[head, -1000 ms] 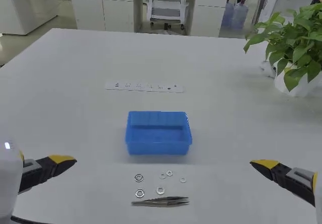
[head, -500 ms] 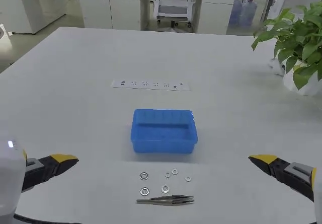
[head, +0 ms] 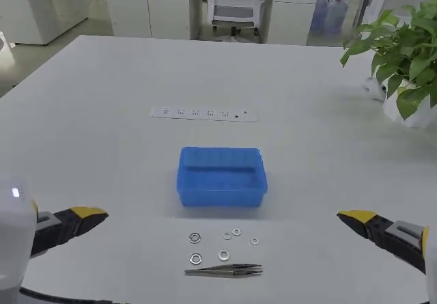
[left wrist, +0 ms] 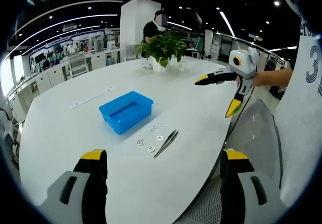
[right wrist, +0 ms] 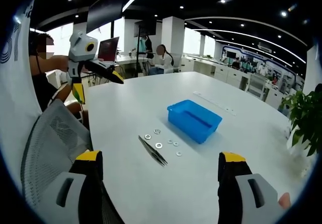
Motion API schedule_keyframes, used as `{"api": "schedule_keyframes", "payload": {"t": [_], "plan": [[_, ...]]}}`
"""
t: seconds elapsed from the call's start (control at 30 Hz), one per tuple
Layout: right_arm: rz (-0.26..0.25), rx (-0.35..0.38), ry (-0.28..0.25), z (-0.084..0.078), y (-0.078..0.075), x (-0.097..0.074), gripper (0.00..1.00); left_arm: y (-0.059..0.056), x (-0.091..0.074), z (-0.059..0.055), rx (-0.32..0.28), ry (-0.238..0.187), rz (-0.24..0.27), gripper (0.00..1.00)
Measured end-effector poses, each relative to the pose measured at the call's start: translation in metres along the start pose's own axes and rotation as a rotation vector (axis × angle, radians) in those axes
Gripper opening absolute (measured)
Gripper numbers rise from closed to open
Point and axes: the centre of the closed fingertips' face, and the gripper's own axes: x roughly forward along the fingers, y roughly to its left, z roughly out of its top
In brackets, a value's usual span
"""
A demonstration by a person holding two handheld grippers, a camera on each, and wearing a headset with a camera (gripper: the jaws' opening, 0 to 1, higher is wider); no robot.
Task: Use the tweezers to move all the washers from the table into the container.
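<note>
left gripper (left wrist: 162, 158) wide open, holds nothing | right gripper (right wrist: 160, 158) wide open, holds nothing | tweezers (head: 224, 270) lie on the table (head: 102, 113) by six washers (head: 223, 255) | blue container (head: 221, 176) just behind them

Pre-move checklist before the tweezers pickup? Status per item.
1. Left gripper open and empty: ok.
2. Right gripper open and empty: ok.
3. Tweezers lying flat, nothing on top of them: ok.
4. Tweezers held by a gripper: not ok, both grippers are well apart from them.
5. Washers in plain sight: ok, six loose between the tweezers and the container.
6. Container upright, open at the top, inside looks bare: ok.
</note>
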Motion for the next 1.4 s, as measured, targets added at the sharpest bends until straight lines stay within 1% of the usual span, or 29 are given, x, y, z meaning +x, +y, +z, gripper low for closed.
{"api": "schedule_keyframes", "payload": {"t": [0.3, 0.4, 0.6, 0.83, 1.03, 1.27, 1.4], "plan": [[-0.005, 0.008, 0.007, -0.003, -0.002, 0.000, 0.94, 0.001, 0.004, 0.003, -0.003, -0.008, -0.007, 0.99], [-0.008, 0.013, 0.014, -0.006, -0.003, 0.001, 0.94, 0.002, 0.006, 0.002, -0.001, -0.001, -0.012, 0.99], [-0.015, 0.018, 0.015, -0.007, -0.004, 0.001, 0.93, 0.001, 0.010, 0.003, 0.002, 0.002, -0.028, 0.99], [-0.020, 0.033, 0.026, -0.013, -0.006, 0.001, 0.93, 0.001, 0.016, 0.003, 0.006, 0.010, -0.043, 0.99], [-0.021, 0.038, 0.034, -0.015, -0.008, 0.002, 0.92, 0.003, 0.020, 0.005, 0.004, 0.001, -0.050, 0.99], [-0.026, 0.038, 0.039, -0.016, -0.012, 0.003, 0.92, 0.006, 0.022, 0.002, -0.002, 0.007, -0.052, 0.99], [-0.023, 0.041, 0.040, -0.017, -0.011, 0.004, 0.92, 0.006, 0.022, 0.000, -0.002, 0.013, -0.054, 0.99]]}}
